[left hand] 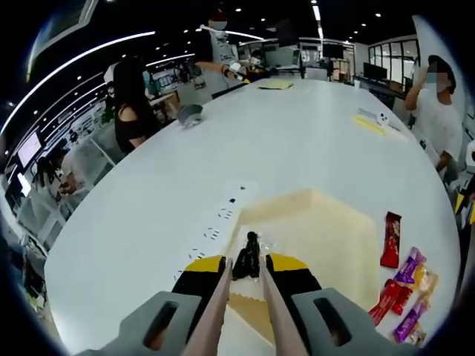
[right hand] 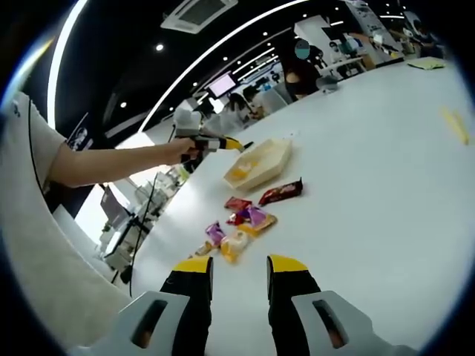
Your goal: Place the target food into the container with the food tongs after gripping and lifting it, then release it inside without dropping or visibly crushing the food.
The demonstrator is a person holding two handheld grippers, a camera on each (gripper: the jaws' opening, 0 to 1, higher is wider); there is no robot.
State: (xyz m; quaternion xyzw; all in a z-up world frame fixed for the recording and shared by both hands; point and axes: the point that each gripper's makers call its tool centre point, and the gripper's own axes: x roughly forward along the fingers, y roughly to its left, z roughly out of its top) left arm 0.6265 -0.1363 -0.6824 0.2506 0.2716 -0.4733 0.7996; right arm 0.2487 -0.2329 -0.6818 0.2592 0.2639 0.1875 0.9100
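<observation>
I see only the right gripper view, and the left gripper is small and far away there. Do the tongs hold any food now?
Observer: Yes. In the left gripper view the tongs pinch a dark food piece at their tips.
Operator: Is it over the container?
Observer: It appears over the near part of the beige container; I cannot tell if it is inside.
Operator: And the left gripper itself?
Observer: The left gripper is shut on the tongs.

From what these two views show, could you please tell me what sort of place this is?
Probably an open-plan office or lab: a long white table with people around it, monitor desks to the side, and strip ceiling lights. Wrapped snacks lie beside a cream container.
</observation>
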